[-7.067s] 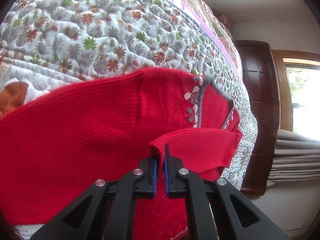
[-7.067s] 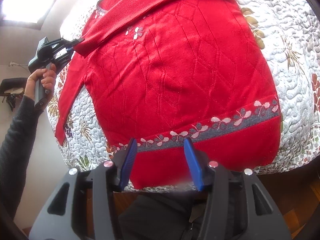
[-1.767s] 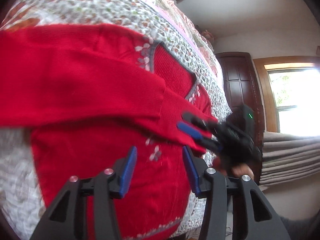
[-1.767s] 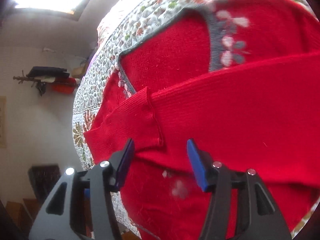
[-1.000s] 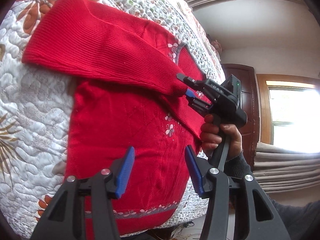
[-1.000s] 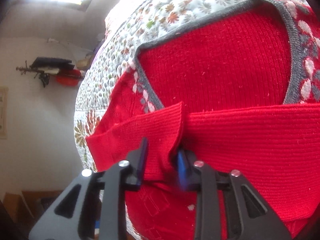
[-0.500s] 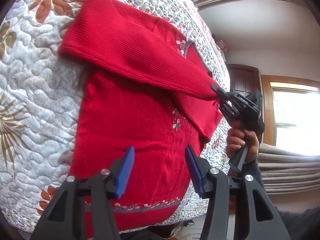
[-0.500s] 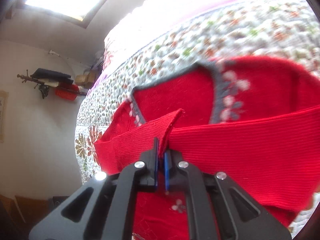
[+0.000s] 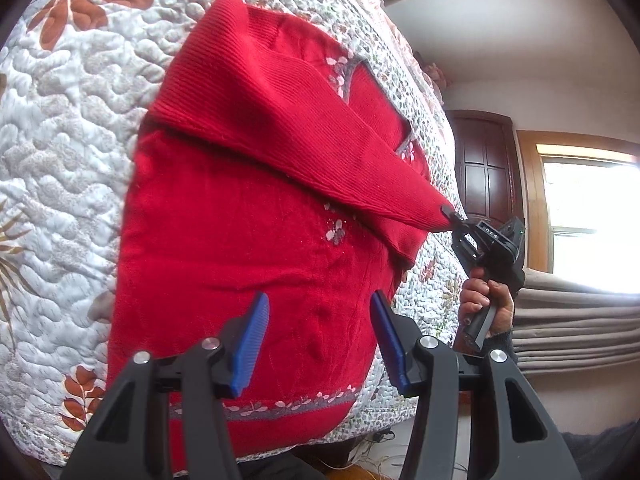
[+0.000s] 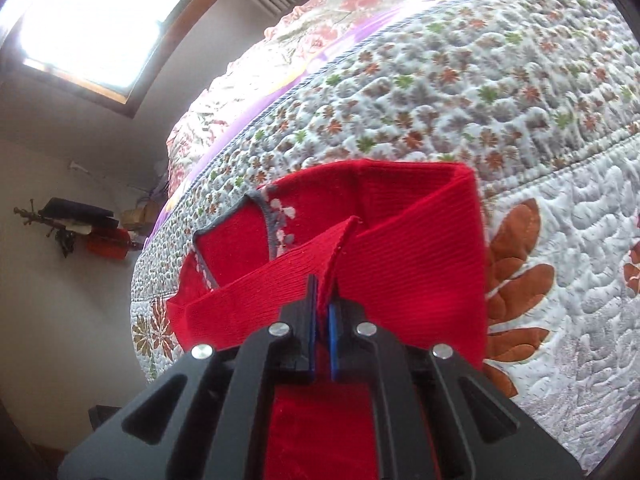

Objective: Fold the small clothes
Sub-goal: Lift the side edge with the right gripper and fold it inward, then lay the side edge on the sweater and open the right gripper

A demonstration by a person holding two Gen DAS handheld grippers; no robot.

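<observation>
A small red knitted sweater (image 9: 248,264) with a grey flowered hem band lies flat on the quilted bedspread (image 9: 68,128). One sleeve (image 9: 304,128) is folded across its chest. My right gripper (image 10: 323,292) is shut on that sleeve's cuff (image 10: 340,248), holding it stretched off the sweater's right side; the left wrist view shows this gripper (image 9: 450,213) pinching the cuff, with a hand on its handle. My left gripper (image 9: 318,316) hangs open above the sweater's lower half, with nothing between its blue pads.
The bed's edge (image 9: 404,412) runs just past the sweater's hem, with floor below. A dark wooden door (image 9: 484,164), a bright window (image 9: 592,216) and grey curtain folds (image 9: 580,332) stand to the right. A wall rack with dark items (image 10: 76,220) hangs beyond the bed.
My right gripper shut on the sleeve cuff and has pulled it out to the sweater's right side, stretching the sleeve. My left gripper stayed open and drew back toward the hem.
</observation>
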